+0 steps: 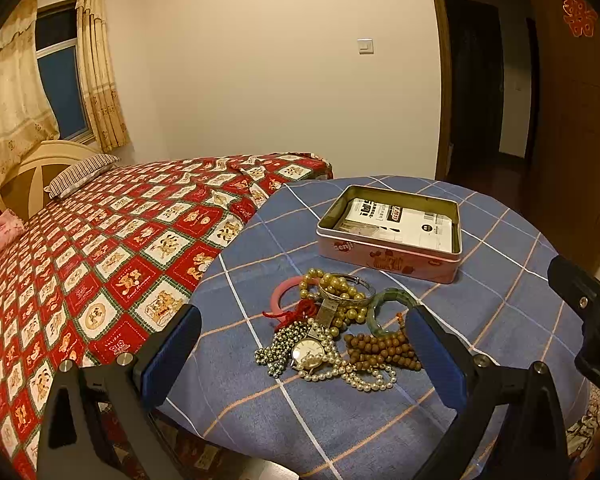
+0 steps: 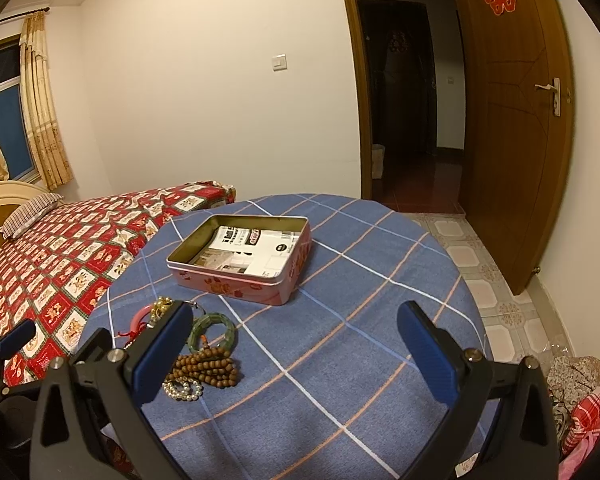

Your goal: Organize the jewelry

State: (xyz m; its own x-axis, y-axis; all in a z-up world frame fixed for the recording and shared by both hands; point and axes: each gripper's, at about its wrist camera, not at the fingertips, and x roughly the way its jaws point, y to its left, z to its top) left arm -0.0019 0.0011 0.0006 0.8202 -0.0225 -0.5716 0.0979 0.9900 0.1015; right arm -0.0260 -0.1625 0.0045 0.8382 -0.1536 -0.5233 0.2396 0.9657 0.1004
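Bedroom light fell warm on a round table [image 1: 500, 280] covered in a blue plaid cloth, set against a bed [image 1: 100, 248] with a red patterned spread. Toward the table's far side lay an open pink tin [image 1: 388, 258], its long axis running roughly left to right in the left wrist view, with printed paper packets inside. Nearer, a jewelry pile [image 1: 328, 328] lay tangled: a pink bangle [image 1: 278, 294], a green bangle [image 1: 374, 312], brown wooden beads [image 1: 380, 350], white pearls [image 1: 364, 380] and a wristwatch [image 1: 308, 354] with its band pointing toward the tin. The left gripper [image 1: 304, 354] hung over the pile, fingers spread wide, grasping nothing. The right gripper [image 2: 296, 350] hovered beside the pile, fingers likewise apart and empty.
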